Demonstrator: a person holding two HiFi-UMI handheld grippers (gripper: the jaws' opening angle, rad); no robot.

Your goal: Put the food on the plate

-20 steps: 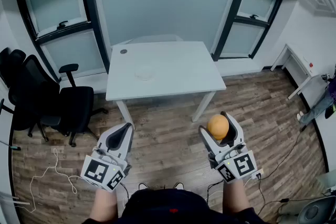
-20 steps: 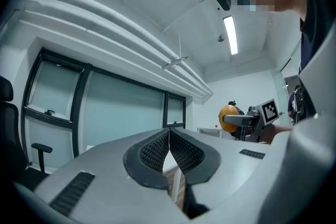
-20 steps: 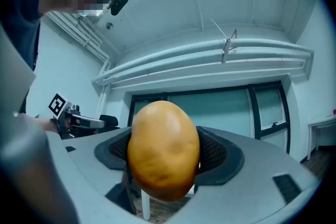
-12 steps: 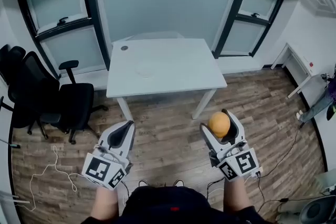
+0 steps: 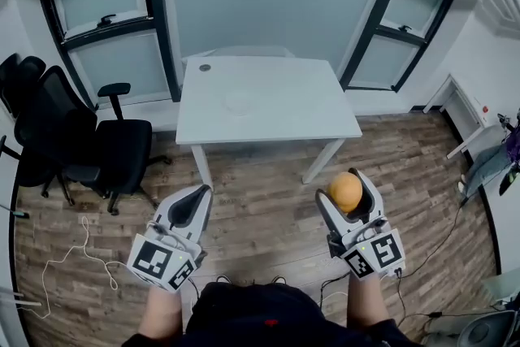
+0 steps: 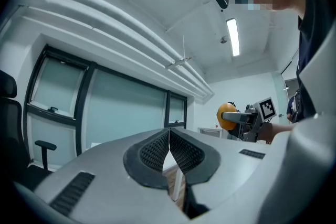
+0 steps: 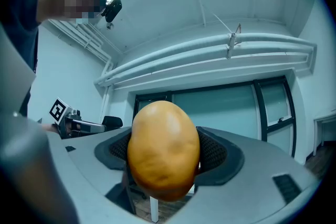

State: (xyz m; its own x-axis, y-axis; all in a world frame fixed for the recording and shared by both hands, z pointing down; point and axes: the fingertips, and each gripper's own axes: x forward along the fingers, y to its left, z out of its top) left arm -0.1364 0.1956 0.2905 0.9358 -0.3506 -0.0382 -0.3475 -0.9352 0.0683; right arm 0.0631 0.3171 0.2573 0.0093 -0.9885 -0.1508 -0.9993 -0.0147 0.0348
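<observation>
A white desk (image 5: 296, 116) stands on the brown wooden floor (image 5: 260, 199), with its far edge close to the wall. Near the middle of the desk, a bit toward the left edge, lies a pale round plate (image 5: 240, 101) that is hard to see on the white top. A small dark round thing (image 5: 205, 67) sits by the far left corner, well apart from the plate. Black chairs (image 5: 114, 146) stand on the floor past the desk's left edge.

A smooth orange-yellow, egg-shaped food (image 7: 164, 149) stands upright, clamped between the pads of the right tongs (image 5: 348, 193); the faint white plate (image 5: 238, 102) lies flat, well ahead of them
</observation>
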